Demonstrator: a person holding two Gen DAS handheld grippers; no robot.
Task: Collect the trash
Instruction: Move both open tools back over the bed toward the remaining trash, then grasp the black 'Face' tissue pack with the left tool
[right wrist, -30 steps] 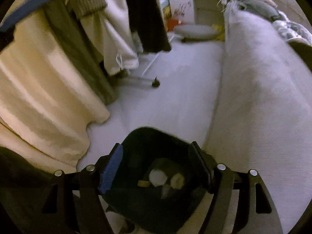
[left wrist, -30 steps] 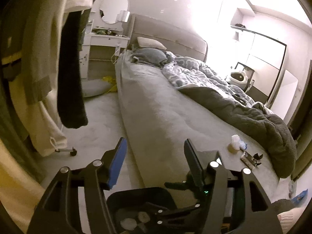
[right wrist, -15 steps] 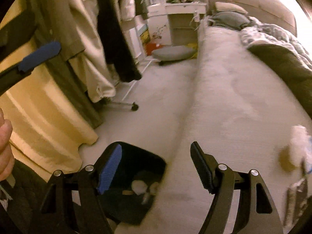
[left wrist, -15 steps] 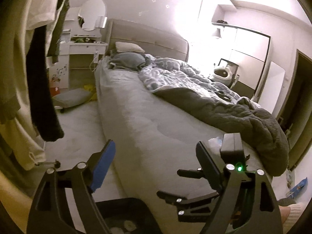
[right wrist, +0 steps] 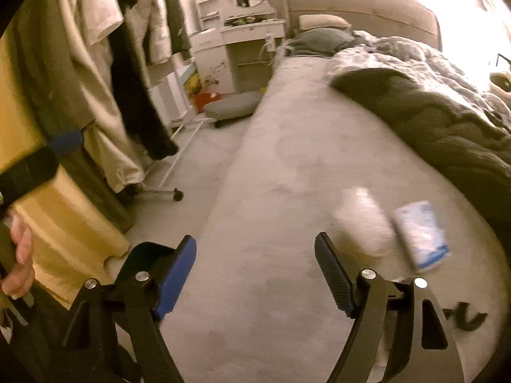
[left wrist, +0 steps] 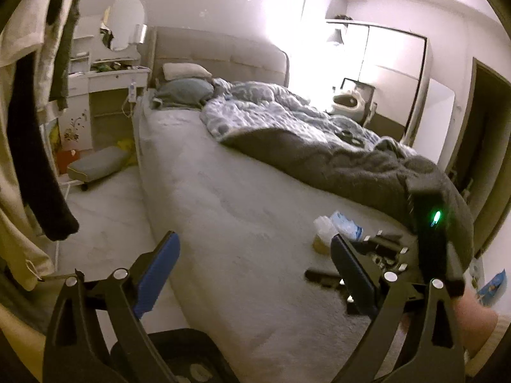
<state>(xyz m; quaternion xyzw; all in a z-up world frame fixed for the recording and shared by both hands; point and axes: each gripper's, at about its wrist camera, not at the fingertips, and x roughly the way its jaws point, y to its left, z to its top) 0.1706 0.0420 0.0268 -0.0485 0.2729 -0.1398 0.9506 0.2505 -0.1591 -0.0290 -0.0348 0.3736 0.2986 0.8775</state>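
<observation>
On the grey bed sheet [right wrist: 255, 166] lie a blurred white cup-like piece of trash [right wrist: 364, 223] and a blue-and-white packet [right wrist: 421, 236]. My right gripper [right wrist: 255, 241] hovers just left of them, its jaws opening with nothing between them. Both items also show in the left wrist view, the white piece [left wrist: 324, 233] beside the packet [left wrist: 346, 226]. My left gripper [left wrist: 254, 239] hangs over the bed's edge with its jaws opening wide and empty. Below it is the rim of the black trash bin [left wrist: 179, 344], with pale scraps inside.
A rolling rack of hanging clothes [right wrist: 95, 79] fills the left side. A grey cushion [left wrist: 95, 164] lies on the floor by the white dressing table [left wrist: 108, 76]. A dark blanket [left wrist: 351, 166] covers the bed's far half. A small black clip [right wrist: 469, 317] lies near the packet.
Both views swung away from the bin towards the bed. The bin left the right wrist view, and the trash on the sheet came closer. The left jaws spread much wider.
</observation>
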